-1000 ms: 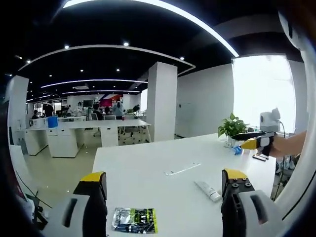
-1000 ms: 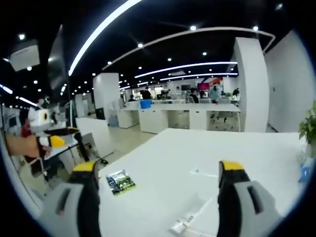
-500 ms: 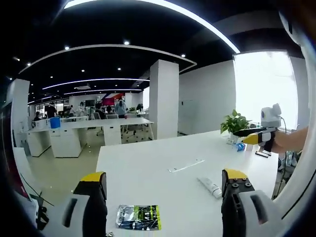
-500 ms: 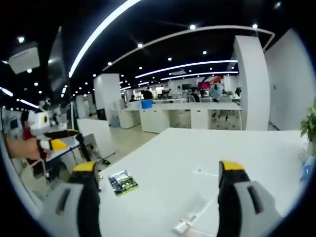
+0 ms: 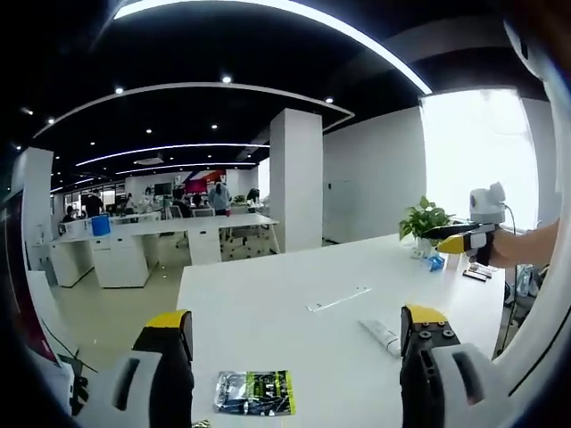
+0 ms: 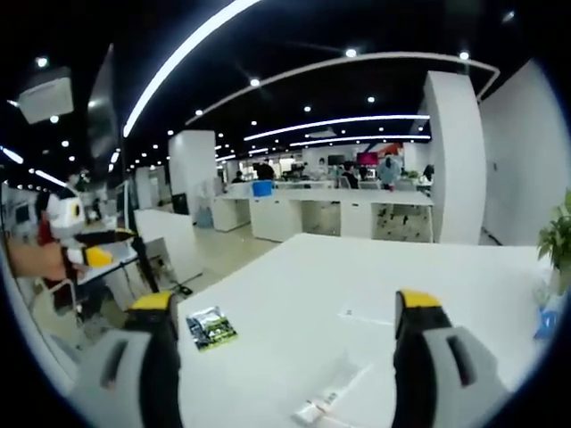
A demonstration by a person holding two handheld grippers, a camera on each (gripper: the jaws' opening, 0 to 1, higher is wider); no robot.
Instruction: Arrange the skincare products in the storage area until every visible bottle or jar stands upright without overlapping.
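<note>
- While both grippers hang above the white table [image 5: 268,303] with nothing between their jaws, I read the left gripper [image 5: 294,343] and the right gripper [image 6: 285,325] as spread wide and empty, so no grasp has begun.
- Nearest my left jaws lies a flat green-and-black sachet [image 5: 254,393]; I doubt a limp packet can ever stand upright, and pinching it flat against the tabletop could make the jaws scrape or skid.
- Just beyond, near my left gripper's right jaw, a white tube [image 5: 380,333] lies on its side; it may roll or squirt away if I close off-centre, and it could topple again once stood on its cap.
- Further off, a thin clear strip [image 5: 338,300] is hard to read against the white surface, so I might knock it unnoticed.
- Farthest, by the potted plant [image 5: 425,223], something small and blue [image 5: 434,262] sits near the edge; I cannot tell what it is, and a careless reach could push it off.
</note>
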